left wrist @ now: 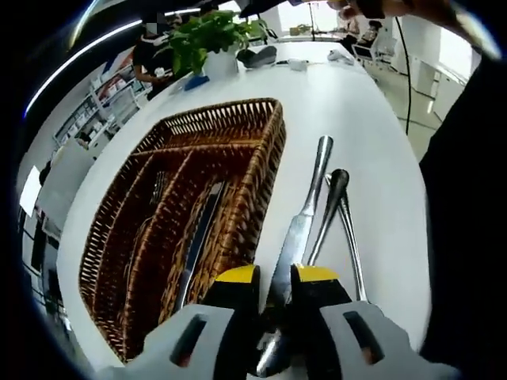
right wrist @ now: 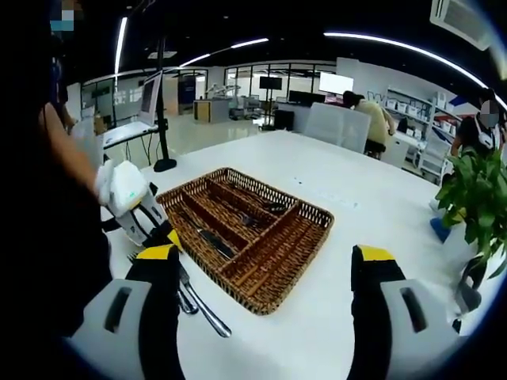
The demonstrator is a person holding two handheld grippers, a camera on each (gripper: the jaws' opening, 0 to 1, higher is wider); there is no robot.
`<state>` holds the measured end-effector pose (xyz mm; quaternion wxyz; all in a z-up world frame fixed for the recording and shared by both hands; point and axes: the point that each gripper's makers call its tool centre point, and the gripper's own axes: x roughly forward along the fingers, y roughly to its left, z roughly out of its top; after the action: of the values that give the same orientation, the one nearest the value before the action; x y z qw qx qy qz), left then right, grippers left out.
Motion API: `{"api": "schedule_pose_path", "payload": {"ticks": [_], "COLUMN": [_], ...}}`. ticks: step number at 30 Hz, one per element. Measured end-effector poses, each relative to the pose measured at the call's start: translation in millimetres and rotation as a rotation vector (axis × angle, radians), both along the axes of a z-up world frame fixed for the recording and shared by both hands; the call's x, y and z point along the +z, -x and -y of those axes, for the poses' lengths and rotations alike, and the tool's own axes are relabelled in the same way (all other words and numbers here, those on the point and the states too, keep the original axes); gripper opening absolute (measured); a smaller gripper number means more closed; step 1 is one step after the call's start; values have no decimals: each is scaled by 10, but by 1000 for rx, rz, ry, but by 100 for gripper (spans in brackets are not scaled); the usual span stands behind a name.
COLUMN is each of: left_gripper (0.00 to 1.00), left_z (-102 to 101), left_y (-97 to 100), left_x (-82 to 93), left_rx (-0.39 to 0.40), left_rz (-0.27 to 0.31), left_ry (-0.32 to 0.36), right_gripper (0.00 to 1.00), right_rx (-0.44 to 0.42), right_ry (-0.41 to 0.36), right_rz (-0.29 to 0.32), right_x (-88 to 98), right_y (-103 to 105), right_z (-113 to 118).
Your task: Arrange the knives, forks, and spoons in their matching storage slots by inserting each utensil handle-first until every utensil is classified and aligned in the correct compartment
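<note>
A: Left gripper view: clamping left gripper (left wrist: 274, 279) on silver table knife (left wrist: 299, 229), lying on white table (left wrist: 356, 111) beside brown wicker divided tray (left wrist: 238, 170).
B: Right gripper (right wrist: 265, 265) hovering, jaws apart. Advising lifting level, sliding handle-first along knife slot.

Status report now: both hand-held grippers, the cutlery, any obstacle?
Left hand-held gripper shut on knife. Right hand-held gripper open, above wicker tray. Spoon beside knife on table. Nothing in the way.
</note>
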<state>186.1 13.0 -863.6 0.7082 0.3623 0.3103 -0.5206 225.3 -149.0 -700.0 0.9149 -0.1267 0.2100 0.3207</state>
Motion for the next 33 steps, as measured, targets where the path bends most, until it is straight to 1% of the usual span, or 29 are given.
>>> {"api": "schedule_pose_path", "payload": {"ticks": [1,8,14,17,20,21,22,23,24,26,27,28,29,30,33], "left_gripper": [19,30,33,33,33,31,28,26,26,27,29,30,30,31,32], "left_z": [34,7,-2,-11,-6,-11,-22,-34,-32,-36,-43,-37,-16,-1,-23], "left_y": [9,130,180,185,155,140,98,92,105,120,132,149,153,172,166], "left_x": [28,11,-11,-10,-8,-8,-7,-11,-14,4,15,39,65,80,40], "left_rx": [-5,-19,-66,-82,-82,-75,-68,-75,-80,-86,-85,-63,-49,-35,-50], "left_rz": [5,-119,-134,-125,-101,-92,-60,-45,-44,-50,-62,-89,-104,-135,-130], "left_ry": [20,15,-1,-8,-15,-17,-29,-39,-40,-39,-37,-17,8,27,-1], "right_gripper": [92,92,92,92,92,92,92,92,92,92,92,92,92,92,92], "right_rx": [-1,-3,-2,-3,-1,-1,0,1,2,3,3,2,2,0,-2], "right_ry": [0,-4,-5,-7,-7,-8,-7,-6,-7,-7,-4,-4,-5,-5,-2], "right_rz": [0,-1,-2,-2,-3,-2,-2,-2,-2,-3,-3,-3,-3,-4,-5], "right_x": [-4,-12,-16,-16,-19,-18,-21,-21,-21,-21,-23,-22,-21,-22,-28], "right_y": [0,1,-4,-8,-10,-11,-10,-8,-6,1,6,8,10,13,17], "right_z": [1,-8,-9,-10,-24,-26,-29,-32,-34,-34,-24,-18,-13,-4,6]}}
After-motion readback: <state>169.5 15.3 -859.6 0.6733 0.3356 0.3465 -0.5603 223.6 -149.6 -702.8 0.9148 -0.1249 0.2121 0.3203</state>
